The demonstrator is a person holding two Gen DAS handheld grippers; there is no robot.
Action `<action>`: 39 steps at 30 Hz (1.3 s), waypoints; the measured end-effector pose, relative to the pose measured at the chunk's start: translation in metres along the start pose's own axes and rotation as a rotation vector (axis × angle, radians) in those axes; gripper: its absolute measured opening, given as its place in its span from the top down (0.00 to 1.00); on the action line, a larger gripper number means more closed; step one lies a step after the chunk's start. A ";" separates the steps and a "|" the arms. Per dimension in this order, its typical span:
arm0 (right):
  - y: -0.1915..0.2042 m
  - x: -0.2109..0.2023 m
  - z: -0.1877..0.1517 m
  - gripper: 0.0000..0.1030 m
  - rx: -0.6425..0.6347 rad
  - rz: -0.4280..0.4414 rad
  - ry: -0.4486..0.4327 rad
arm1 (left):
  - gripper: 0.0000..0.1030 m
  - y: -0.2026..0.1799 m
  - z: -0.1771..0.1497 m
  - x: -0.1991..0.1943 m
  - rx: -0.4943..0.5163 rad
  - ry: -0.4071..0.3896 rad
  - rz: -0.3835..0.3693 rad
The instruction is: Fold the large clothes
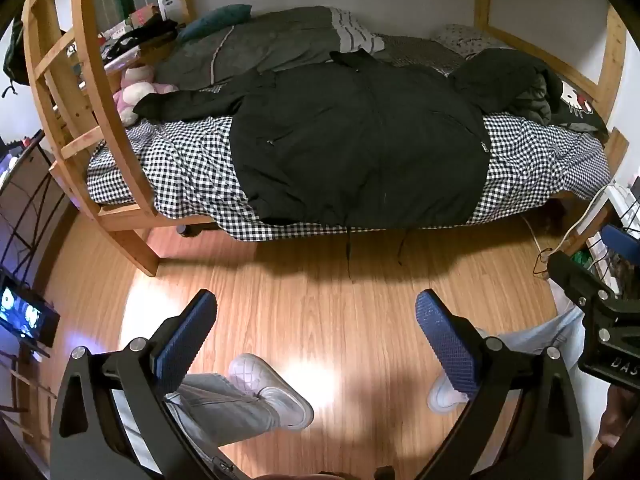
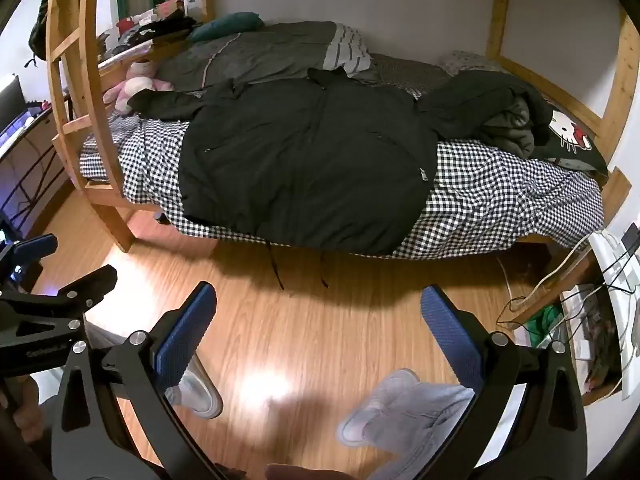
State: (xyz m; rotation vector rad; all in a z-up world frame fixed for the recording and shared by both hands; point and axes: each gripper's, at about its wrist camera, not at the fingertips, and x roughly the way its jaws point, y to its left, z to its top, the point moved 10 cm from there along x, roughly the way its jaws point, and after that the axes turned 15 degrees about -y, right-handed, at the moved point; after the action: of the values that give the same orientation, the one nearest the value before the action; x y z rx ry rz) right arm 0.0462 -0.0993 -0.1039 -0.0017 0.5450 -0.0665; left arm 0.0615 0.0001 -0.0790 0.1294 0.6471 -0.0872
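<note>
step: approach | black jacket [image 1: 360, 148] flat, hem at bed [image 1: 168, 168] front edge | both jaws wide open, empty | advice: pinch hem corners squarely

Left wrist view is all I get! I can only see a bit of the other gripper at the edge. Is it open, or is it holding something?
Observer: It's open. In the right wrist view, the right gripper has its blue pads wide apart, with only floor between them.
Operator: And the cat pillow on the bed? The coat hides half of it for me.
Observer: From here the pillow shows more of the cat's face, with whiskers and a red bow, right beside the crumpled coat.
</note>
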 end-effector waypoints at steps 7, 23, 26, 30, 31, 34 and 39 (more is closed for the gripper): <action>-0.002 0.002 -0.001 0.03 0.004 0.006 0.006 | 0.05 0.002 0.000 -0.001 0.000 -0.001 0.001; -0.001 0.001 0.001 0.03 -0.005 0.000 0.004 | 0.05 -0.003 0.000 0.000 0.003 0.007 -0.004; 0.000 0.001 0.000 0.03 -0.003 0.001 0.005 | 0.05 -0.003 0.000 0.000 0.003 0.008 -0.004; 0.001 0.002 0.000 0.03 -0.007 0.000 0.006 | 0.05 -0.003 0.000 0.001 0.003 0.008 -0.006; 0.003 0.001 -0.001 0.03 -0.008 0.000 0.005 | 0.05 -0.003 -0.001 0.000 0.004 0.007 -0.005; 0.002 0.002 -0.002 0.03 -0.011 0.004 0.005 | 0.05 -0.003 -0.001 0.001 0.005 0.009 -0.006; 0.005 0.001 -0.003 0.03 -0.017 0.012 0.006 | 0.05 -0.003 -0.001 0.001 0.005 0.008 -0.006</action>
State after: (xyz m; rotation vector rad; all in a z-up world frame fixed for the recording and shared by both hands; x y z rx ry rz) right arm 0.0461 -0.0940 -0.1070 -0.0152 0.5517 -0.0500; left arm 0.0610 -0.0030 -0.0809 0.1329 0.6552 -0.0939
